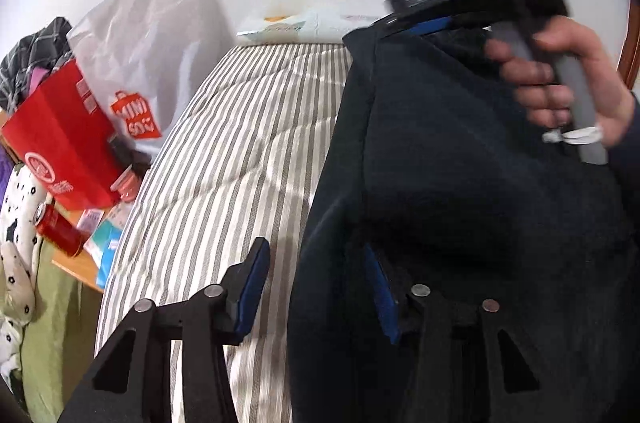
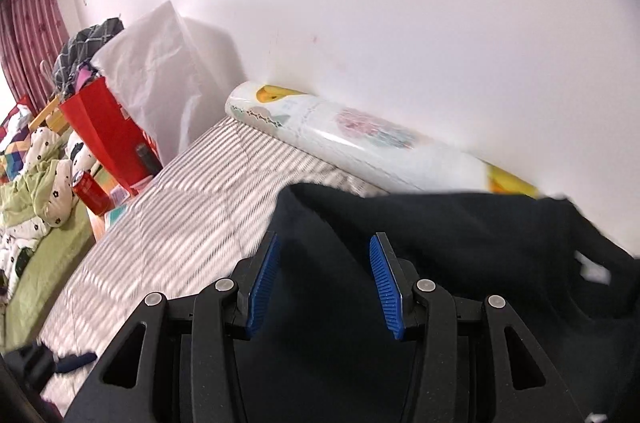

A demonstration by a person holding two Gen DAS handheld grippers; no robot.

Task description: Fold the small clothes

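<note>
Left gripper (image 1: 320,287) jaws wide apart w/ nothing held, right gripper (image 2: 324,283) also wide open, dark garment (image 1: 460,183) hanging over striped bed (image 1: 224,159), right hand (image 1: 568,83) on handle.

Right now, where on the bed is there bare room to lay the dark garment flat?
The striped mattress is bare between the dark garment and the bedside clutter, up to the printed roll along the wall. The crowded side is by the red bag, white Miniso bag and red can.
</note>
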